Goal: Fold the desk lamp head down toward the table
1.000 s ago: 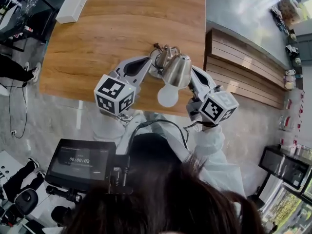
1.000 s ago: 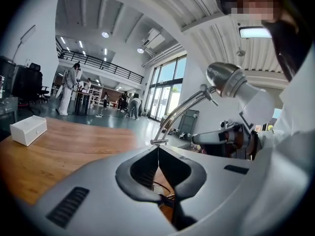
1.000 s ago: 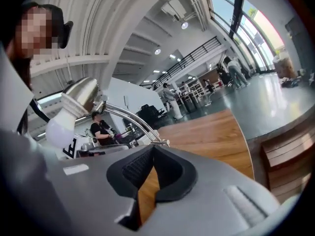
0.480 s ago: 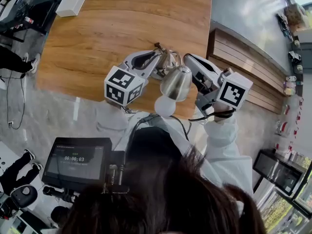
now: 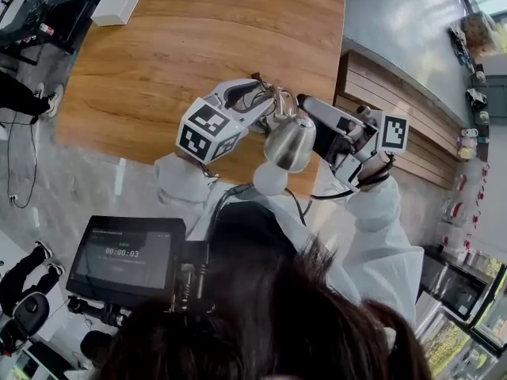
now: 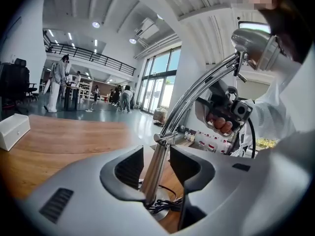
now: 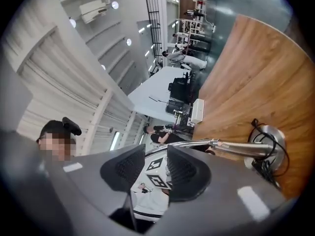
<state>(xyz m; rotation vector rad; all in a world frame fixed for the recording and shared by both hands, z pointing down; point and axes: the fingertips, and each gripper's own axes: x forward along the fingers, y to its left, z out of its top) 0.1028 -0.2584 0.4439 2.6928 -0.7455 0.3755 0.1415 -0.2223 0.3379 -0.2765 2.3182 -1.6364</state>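
Both jaws have just opened, wide around the stem of the silver metal desk lamp (image 5: 289, 142) on your left gripper (image 6: 158, 165) and empty on your right gripper (image 7: 156, 167), so the unheld lamp could tip.

head view: overhead, steeply down on the wooden table (image 5: 174, 62) and desk lamp (image 5: 289, 142). left gripper view: low, tight on the lamp pole (image 6: 157, 166), facing across the table. right gripper view: rolled sideways, near the pole. all three share the lamp.
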